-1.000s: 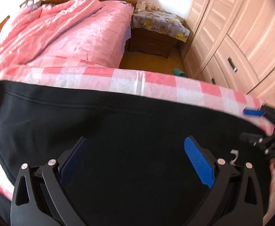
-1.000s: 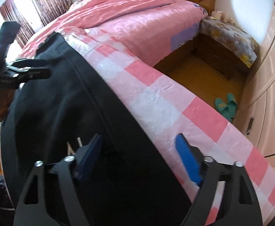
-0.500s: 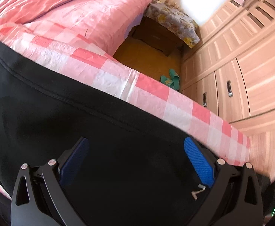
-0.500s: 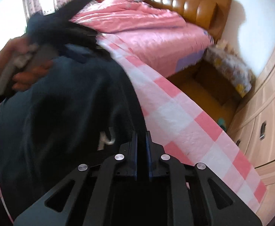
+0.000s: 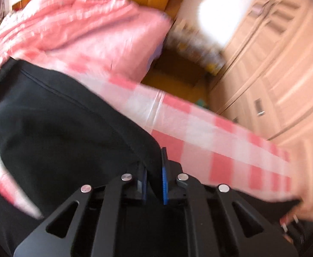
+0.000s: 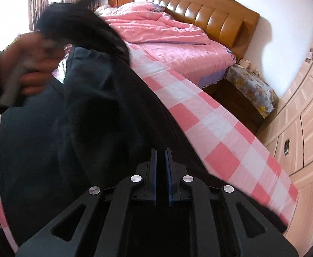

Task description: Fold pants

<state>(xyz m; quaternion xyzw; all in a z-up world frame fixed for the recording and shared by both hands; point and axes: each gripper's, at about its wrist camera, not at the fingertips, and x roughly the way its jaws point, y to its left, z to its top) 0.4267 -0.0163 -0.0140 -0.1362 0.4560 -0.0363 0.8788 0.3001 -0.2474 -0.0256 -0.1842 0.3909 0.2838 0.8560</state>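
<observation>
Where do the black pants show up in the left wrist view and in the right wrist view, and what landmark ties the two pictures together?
Left wrist: black pants fill the lower left, an edge pinched in the left gripper.
Right wrist: black pants cover the left and centre, running into the right gripper.
Shared landmark: the pink checked cloth bordering the pants' right edge.
</observation>
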